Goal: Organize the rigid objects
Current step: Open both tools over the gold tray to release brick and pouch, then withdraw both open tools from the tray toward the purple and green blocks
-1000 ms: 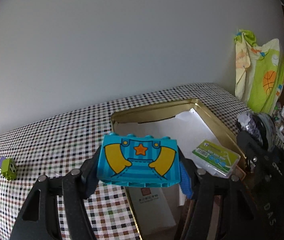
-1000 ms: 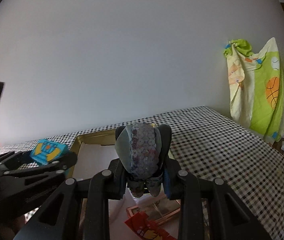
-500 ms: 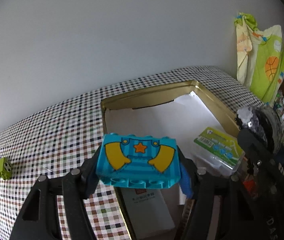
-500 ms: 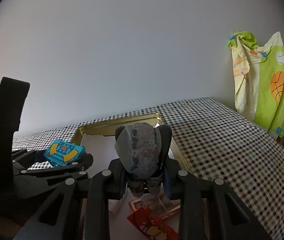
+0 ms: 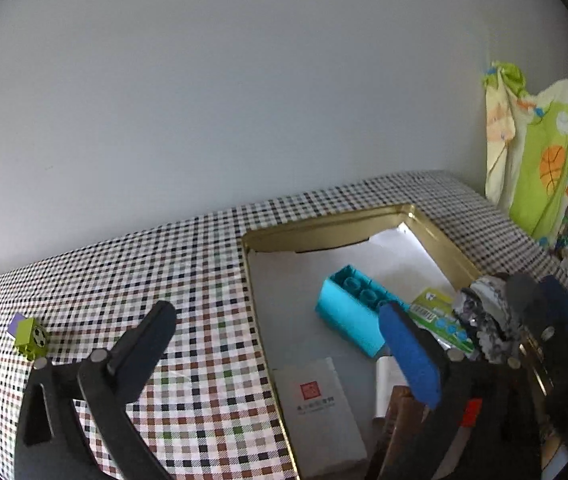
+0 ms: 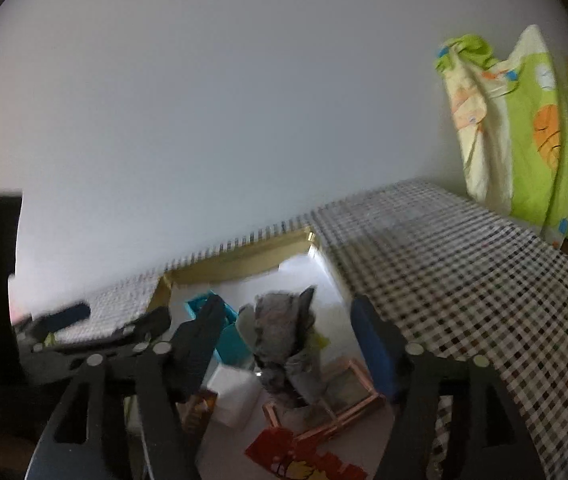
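A gold tin box (image 5: 323, 229) lined with white paper sits on the checked table. The turquoise toy brick (image 5: 353, 314) lies inside it, stud side up. My left gripper (image 5: 284, 344) is open and empty above the box's left rim. My right gripper (image 6: 287, 334) is open over the box; the grey sequinned object (image 6: 284, 340) sits between its spread fingers, blurred, over the box contents. It also shows in the left wrist view (image 5: 487, 320), beside the right gripper's fingers. A small green and purple toy block (image 5: 28, 334) rests on the table at the far left.
In the box lie a green-labelled plastic packet (image 5: 437, 320), a white booklet with a red stamp (image 5: 317, 408), a copper-framed item (image 6: 347, 400) and a red card (image 6: 303, 458). A green and yellow cloth (image 6: 523, 128) hangs at the right wall.
My left gripper opened and the turquoise brick dropped into the box. My right gripper opened too, and the sequinned object left its grip and sits lower.
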